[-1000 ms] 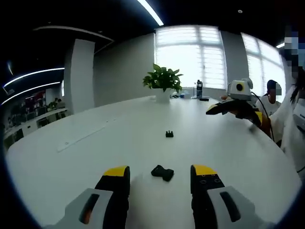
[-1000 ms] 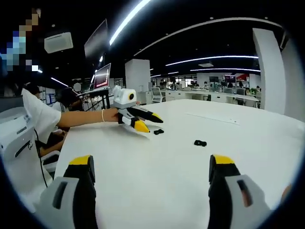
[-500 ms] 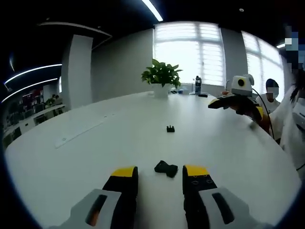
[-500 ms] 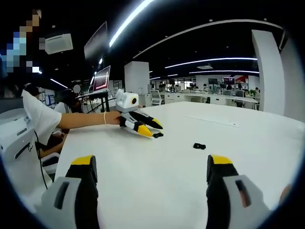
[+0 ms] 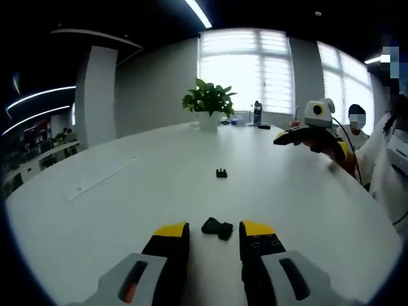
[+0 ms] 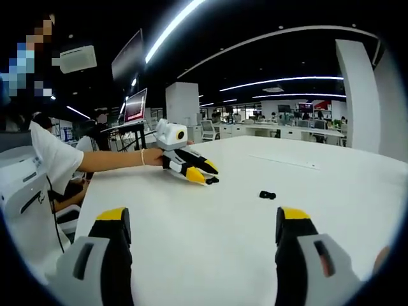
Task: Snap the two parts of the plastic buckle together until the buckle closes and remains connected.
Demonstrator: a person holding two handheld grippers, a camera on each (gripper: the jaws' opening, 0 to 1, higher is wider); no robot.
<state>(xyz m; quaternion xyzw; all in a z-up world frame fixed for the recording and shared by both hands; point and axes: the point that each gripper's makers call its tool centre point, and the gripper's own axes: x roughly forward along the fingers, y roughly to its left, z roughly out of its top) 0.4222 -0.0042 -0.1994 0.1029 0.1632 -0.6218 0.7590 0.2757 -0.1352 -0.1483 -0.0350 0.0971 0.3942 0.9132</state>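
Observation:
Two black buckle parts lie on the white table (image 5: 115, 210). The near buckle part (image 5: 217, 227) sits just past my left gripper's (image 5: 214, 231) yellow tips, centred on the narrow gap, with both jaws still clear of it. The far buckle part (image 5: 221, 173) lies alone further out. In the right gripper view the left gripper (image 6: 207, 176), held by a hand, has the near part (image 6: 211, 180) at its tips, and the far part (image 6: 268, 194) lies to the right. My right gripper (image 6: 203, 215) stands wide open above bare table and appears again as the right gripper (image 5: 312, 141).
A potted plant (image 5: 207, 102) and a bottle (image 5: 256, 113) stand at the table's far edge by the windows. People sit at the table's right side (image 5: 357, 127). A long flat strip (image 5: 105, 178) runs across the table to the left.
My left gripper's jaws have drawn much closer together on either side of the near buckle part. The right gripper has stayed wide open and nearly still.

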